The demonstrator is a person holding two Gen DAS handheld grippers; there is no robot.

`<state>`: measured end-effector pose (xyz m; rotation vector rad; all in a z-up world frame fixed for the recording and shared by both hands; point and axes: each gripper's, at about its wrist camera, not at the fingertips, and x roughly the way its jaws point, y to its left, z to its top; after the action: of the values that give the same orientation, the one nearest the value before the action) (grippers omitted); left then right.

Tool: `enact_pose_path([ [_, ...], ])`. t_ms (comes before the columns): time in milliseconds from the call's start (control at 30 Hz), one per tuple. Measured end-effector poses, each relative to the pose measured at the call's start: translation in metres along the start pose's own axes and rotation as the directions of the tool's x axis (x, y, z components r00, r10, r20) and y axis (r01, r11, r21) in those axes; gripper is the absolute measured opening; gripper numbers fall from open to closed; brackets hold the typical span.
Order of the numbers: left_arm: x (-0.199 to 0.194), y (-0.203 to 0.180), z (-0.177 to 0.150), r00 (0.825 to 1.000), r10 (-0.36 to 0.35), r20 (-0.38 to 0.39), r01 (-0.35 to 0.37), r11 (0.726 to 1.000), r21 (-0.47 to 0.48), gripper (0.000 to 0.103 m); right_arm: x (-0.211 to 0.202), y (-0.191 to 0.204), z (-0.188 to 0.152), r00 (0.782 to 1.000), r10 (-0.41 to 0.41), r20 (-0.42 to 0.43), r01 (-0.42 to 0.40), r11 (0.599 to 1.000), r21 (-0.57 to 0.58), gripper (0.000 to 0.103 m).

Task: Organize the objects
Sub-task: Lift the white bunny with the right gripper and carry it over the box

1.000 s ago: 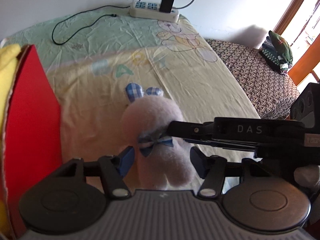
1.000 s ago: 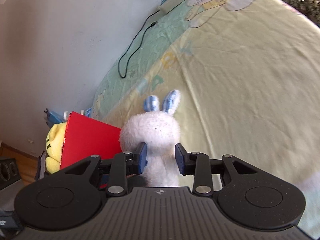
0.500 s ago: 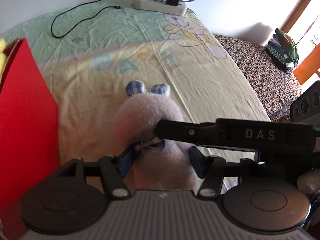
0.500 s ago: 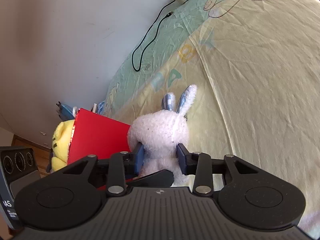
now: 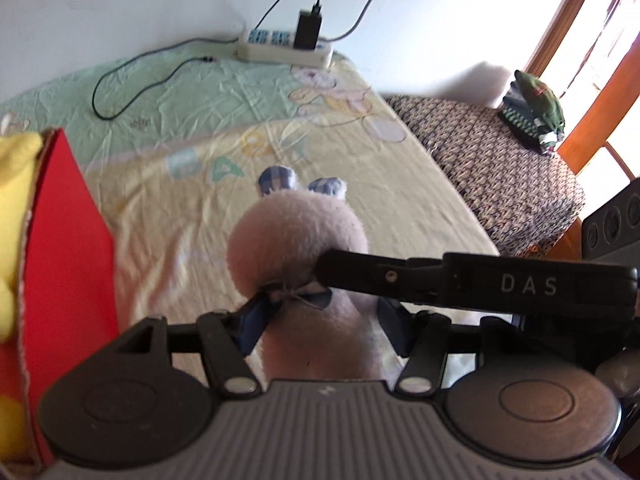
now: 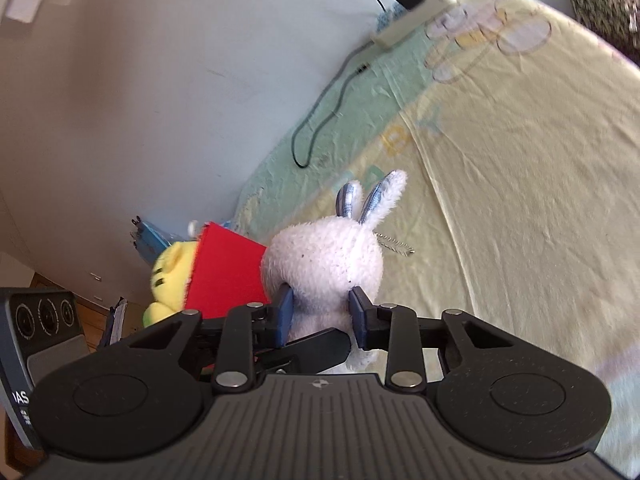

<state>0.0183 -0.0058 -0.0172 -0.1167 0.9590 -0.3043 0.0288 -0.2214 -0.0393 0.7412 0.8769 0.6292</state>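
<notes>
Soft rabbit held in both hand-held grippers over the bed, red box to the left

I had my right hand-held gripper (image 6: 320,312) on the rabbit (image 6: 324,268) just under its head; its jaws had just been closing and both pads pressed into the plush. My left hand-held gripper (image 5: 320,326) straddled the body lower down at a narrow setting: the left pad touched by the bow, but the far pad looked clear, so I judged that grip loose. I took the neck as the narrowest, firmest place. The rabbit appeared upright above the bed sheet (image 5: 168,216), beside the red box (image 5: 64,248) holding a yellow toy (image 6: 170,272), which I judged its destination.
</notes>
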Motion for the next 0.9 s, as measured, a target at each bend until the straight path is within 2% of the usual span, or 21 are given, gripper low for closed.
enact_pose_path([
  [233, -0.036, -0.010, -0.008, 0.996, -0.001, 0.089, 0.000, 1.000, 0.017, 0.060, -0.020, 0.026, -0.009, 0.997, 0.040, 0.064, -0.036, 0.998, -0.060, 0.033],
  [500, -0.083, -0.002, -0.023, 0.980, 0.004, 0.198, -0.005, 1.000, 0.008, 0.060, -0.028, 0.065, -0.022, 0.990, 0.089, 0.106, -0.073, 0.986, -0.152, 0.033],
  [700, -0.118, 0.017, -0.031, 0.963, -0.009, 0.268, 0.003, 1.000, 0.024, 0.060, -0.026, 0.101, -0.036, 0.984, 0.108, 0.142, -0.077, 0.975, -0.208, 0.033],
  [900, -0.159, 0.056, -0.039, 0.947, 0.004, 0.321, -0.008, 1.000, 0.011, 0.060, 0.000, 0.147, -0.050, 0.978, 0.148, 0.148, -0.105, 0.958, -0.265, 0.033],
])
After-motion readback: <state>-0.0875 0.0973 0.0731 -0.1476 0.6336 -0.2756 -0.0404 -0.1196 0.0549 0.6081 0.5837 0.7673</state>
